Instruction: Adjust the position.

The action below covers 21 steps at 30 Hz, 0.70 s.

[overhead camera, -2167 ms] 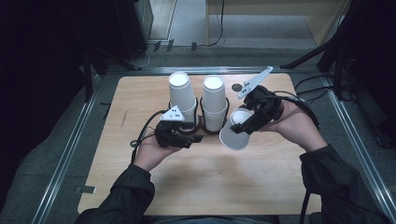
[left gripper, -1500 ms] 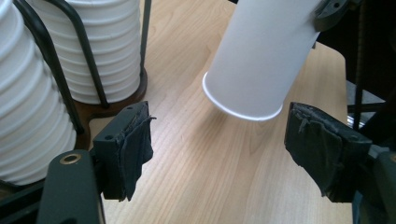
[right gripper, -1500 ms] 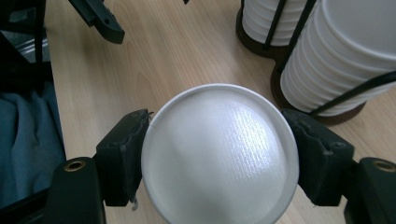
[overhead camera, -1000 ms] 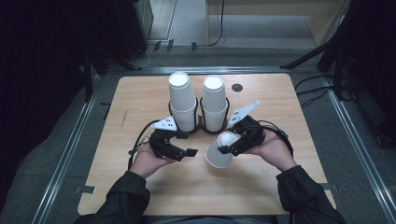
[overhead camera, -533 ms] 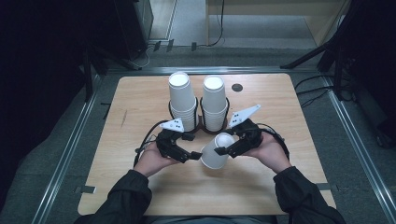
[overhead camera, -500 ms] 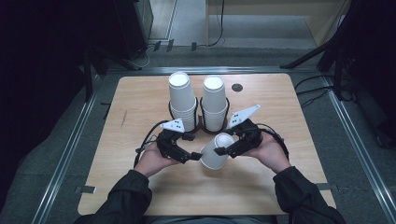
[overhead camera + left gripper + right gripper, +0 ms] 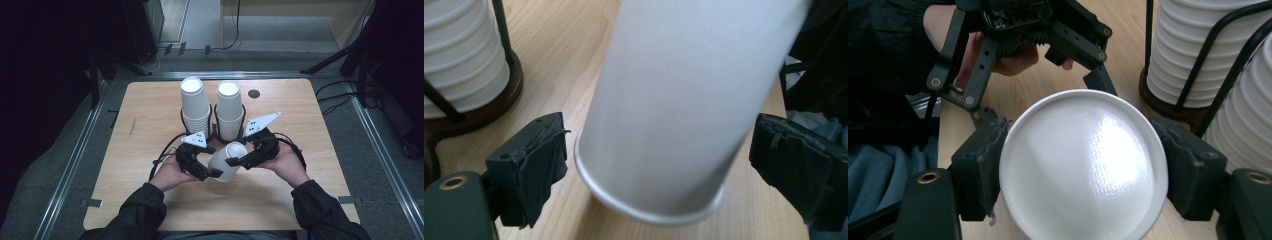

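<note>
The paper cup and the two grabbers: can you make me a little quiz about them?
1. True or false: the right gripper squeezes the closed bottom end of the paper cup.
2. Are the left gripper pads pressing on the cup? A yes, B no, there are gaps.
3. How many stacks of cups stand in the wire holder?

Key: 1 true. 2 B; its jaws have just been opening, with the cup's rim end between them. 3 two.
</note>
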Each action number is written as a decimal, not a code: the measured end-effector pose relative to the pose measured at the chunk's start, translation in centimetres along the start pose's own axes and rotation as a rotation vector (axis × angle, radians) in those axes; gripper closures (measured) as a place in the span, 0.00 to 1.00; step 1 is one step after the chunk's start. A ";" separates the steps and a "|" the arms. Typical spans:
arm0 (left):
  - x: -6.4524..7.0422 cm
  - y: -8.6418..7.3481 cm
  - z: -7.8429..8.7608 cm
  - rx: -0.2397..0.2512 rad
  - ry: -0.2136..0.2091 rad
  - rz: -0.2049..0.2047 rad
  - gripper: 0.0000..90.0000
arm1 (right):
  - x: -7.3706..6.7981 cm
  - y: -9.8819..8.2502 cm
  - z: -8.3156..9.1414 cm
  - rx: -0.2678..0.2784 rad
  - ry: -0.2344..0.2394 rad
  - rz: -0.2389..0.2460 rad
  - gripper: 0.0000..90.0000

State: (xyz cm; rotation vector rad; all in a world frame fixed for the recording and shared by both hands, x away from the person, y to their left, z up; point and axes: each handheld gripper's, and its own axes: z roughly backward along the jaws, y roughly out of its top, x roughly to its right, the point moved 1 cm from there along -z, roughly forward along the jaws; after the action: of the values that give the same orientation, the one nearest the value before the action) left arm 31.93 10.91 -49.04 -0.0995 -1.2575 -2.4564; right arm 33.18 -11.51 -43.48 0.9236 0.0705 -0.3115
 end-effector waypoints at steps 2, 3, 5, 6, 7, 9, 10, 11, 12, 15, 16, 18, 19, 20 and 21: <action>0.1 0.0 -0.2 -0.005 -0.007 -0.011 0.09 | -0.2 0.2 0.0 0.005 0.005 0.006 0.30; 0.1 0.0 -0.3 -0.012 -0.007 -0.015 0.09 | -0.3 0.3 0.0 0.003 0.005 0.007 0.30; 0.3 0.0 -0.5 -0.015 -0.010 -0.014 0.07 | -0.5 0.4 -0.1 -0.002 0.009 0.015 0.30; 0.3 0.0 -0.6 -0.013 -0.012 -0.014 0.07 | -0.6 0.4 -0.2 -0.002 0.010 0.019 0.30; 0.4 0.0 -0.7 -0.016 -0.011 -0.016 0.07 | -0.6 0.5 -0.3 0.000 0.010 0.019 0.30; 0.5 0.1 -0.9 -0.013 -0.003 -0.024 0.07 | -0.7 0.6 -0.3 0.004 0.015 0.019 0.30; 0.6 0.1 -1.0 -0.012 -0.011 -0.024 0.07 | -0.8 0.7 -0.3 0.009 0.017 0.021 0.30; 0.6 0.1 -1.1 -0.010 -0.017 -0.026 0.07 | -0.8 0.8 -0.3 0.013 0.023 0.021 0.30; 0.6 0.1 -1.1 -0.008 -0.025 -0.026 0.07 | -0.9 0.8 -0.3 0.016 0.026 0.020 0.30; 0.7 0.1 -0.7 0.006 -0.029 -0.051 0.11 | -0.8 0.8 -0.1 0.031 0.039 0.011 0.30; 0.8 0.1 -0.6 0.011 -0.024 -0.061 0.13 | -0.8 0.8 0.0 0.037 0.043 0.007 0.30; 1.0 0.2 -0.4 0.012 -0.034 -0.090 0.18 | -0.8 0.8 0.1 0.043 0.053 0.002 0.30; 0.9 0.3 -0.5 0.004 -0.053 -0.088 0.19 | -0.7 0.8 0.1 0.042 0.061 -0.003 0.30; 0.8 0.4 -0.5 -0.007 -0.061 -0.088 0.21 | -0.7 0.8 0.1 0.039 0.064 -0.015 0.30; 0.8 0.4 -0.4 -0.011 -0.059 -0.091 0.21 | -0.6 0.7 0.0 0.038 0.067 -0.020 0.30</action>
State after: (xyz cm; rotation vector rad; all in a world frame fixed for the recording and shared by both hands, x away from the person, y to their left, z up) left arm 31.36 10.11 -48.81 -0.1211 -1.3004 -2.5552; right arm 32.79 -10.98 -42.76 0.9714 0.1355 -0.3014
